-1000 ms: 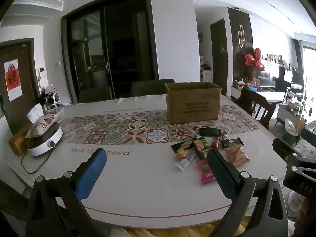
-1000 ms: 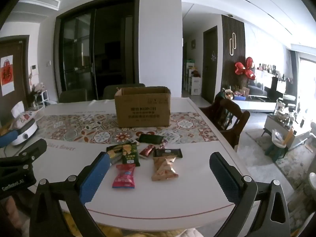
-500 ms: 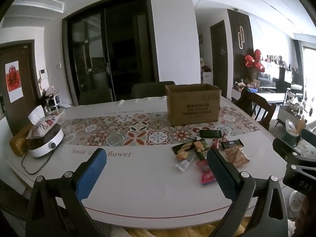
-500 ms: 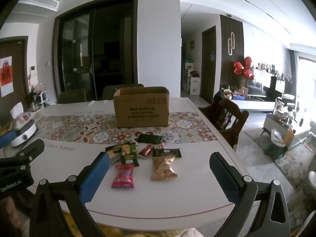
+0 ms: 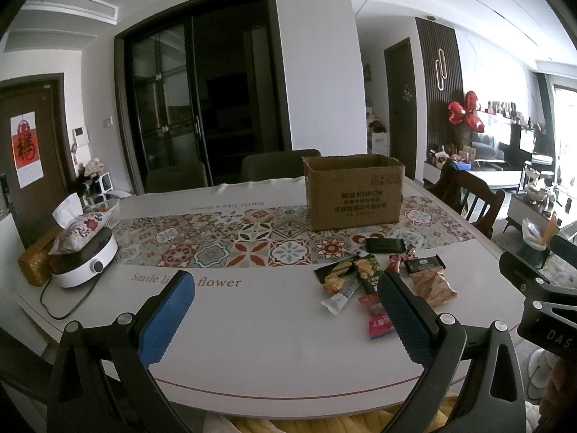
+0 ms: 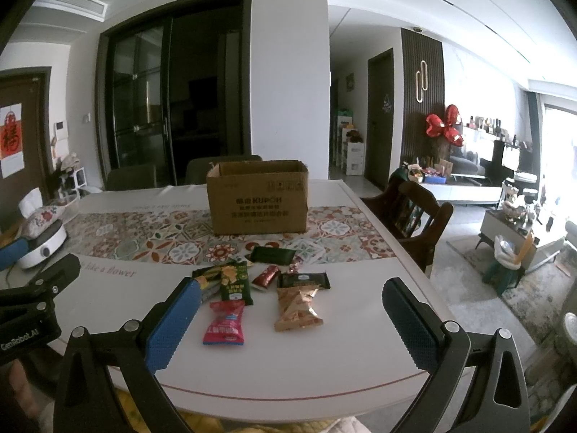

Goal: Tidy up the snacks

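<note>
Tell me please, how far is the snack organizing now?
Nothing looks done yet. The snack packets, such as the pink packet and the tan crinkled bag, all lie loose on the white table in front of the open brown cardboard box. Nothing is in hand: the left gripper and right gripper are open and empty. All packets remain.

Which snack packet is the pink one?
The pink packet lies at the front of the snack pile, nearest the right gripper. Beside it lies a tan crinkly bag, and behind it a green packet. The other packets are not pink.
</note>
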### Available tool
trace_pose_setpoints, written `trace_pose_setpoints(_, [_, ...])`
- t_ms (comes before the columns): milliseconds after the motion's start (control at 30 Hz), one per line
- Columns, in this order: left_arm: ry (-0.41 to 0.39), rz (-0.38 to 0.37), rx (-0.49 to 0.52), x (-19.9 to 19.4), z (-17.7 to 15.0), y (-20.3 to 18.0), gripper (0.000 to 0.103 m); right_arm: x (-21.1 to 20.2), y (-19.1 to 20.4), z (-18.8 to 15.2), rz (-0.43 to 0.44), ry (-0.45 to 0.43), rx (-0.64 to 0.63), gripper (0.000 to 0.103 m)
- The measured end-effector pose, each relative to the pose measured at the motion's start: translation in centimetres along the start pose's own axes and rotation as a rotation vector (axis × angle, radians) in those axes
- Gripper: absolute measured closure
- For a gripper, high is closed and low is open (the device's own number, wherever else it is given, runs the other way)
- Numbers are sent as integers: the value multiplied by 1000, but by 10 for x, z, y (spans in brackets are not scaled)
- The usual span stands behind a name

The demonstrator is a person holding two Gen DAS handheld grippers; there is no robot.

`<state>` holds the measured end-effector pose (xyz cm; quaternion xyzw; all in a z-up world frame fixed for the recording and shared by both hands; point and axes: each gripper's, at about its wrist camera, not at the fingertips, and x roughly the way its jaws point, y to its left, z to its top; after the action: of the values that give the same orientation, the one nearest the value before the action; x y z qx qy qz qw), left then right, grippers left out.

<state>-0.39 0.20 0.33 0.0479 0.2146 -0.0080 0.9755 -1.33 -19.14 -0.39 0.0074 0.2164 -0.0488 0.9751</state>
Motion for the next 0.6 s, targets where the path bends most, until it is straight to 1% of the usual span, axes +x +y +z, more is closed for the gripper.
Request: trace_pose_setpoints(600, [-6, 2, 1, -1, 1, 1, 0, 0, 2, -1, -1, -5, 0, 1])
